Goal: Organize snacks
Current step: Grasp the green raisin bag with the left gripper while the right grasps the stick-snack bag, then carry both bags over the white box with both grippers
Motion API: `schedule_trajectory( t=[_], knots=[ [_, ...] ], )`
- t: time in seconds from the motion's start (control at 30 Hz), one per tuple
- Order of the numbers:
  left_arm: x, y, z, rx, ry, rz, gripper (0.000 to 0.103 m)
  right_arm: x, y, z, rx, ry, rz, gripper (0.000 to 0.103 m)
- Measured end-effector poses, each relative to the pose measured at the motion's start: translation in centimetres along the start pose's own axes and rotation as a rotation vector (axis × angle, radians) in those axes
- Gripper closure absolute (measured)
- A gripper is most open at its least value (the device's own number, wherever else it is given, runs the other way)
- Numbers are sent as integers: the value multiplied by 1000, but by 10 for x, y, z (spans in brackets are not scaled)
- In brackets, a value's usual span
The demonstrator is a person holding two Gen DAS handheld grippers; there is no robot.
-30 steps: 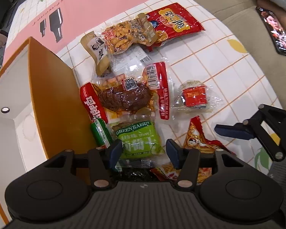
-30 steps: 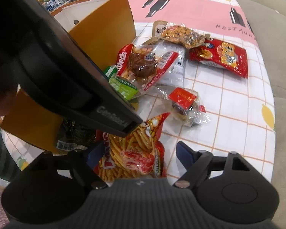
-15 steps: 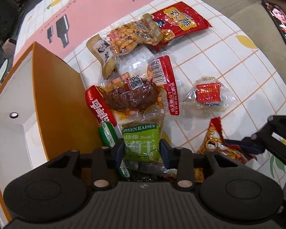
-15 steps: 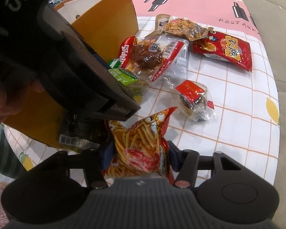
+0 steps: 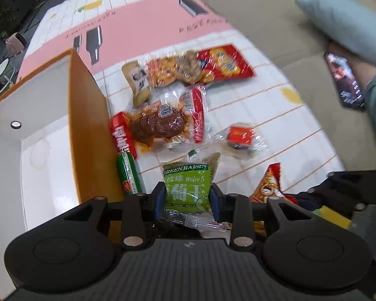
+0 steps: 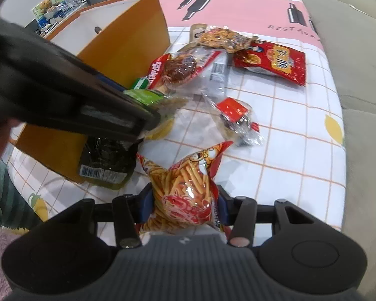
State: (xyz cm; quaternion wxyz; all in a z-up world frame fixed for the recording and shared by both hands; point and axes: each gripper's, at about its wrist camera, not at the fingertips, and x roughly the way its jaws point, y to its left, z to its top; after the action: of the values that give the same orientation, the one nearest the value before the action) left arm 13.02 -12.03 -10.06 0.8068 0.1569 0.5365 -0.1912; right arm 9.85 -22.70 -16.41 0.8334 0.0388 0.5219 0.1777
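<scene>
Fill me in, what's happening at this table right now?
A person is sorting snacks with two handheld grippers. The left gripper has its jaws closing on a green raisin packet, beside the open orange box. The right gripper is closing its jaws on a bag of fry sticks. Several other packets lie on the checked tablecloth, none yet visible in the box.

I see bright, even indoor light, glare on the snack wrappers (image 5: 163,123), motion blur upper centre, fisheye bending at edges.

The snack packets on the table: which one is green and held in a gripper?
The green raisin packet, pinched in the closing left gripper. The other green item, a slim stick, lies untouched beside the orange box.
</scene>
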Motion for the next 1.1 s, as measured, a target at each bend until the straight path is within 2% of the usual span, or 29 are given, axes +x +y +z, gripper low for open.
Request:
schedule_trajectory(
  t=[0.23,0.53,0.77,0.93,1.1],
  knots=[
    [-54,3,-12,-52,-127,-37,63,-27,7,-8,-12,-57,-17,55],
    [-116,23,-28,-58,-243,9,63,-75,31,-7,-39,-199,-18,55],
    [-142,63,-46,-67,-225,83,63,-116,53,14,-77,-327,42,55],
    [-141,98,-58,-76,-176,119,63,-125,90,39,-195,-368,103,55],
    [-120,137,-71,-111,-109,47,63,-105,126,66,-339,-326,141,55]
  ],
)
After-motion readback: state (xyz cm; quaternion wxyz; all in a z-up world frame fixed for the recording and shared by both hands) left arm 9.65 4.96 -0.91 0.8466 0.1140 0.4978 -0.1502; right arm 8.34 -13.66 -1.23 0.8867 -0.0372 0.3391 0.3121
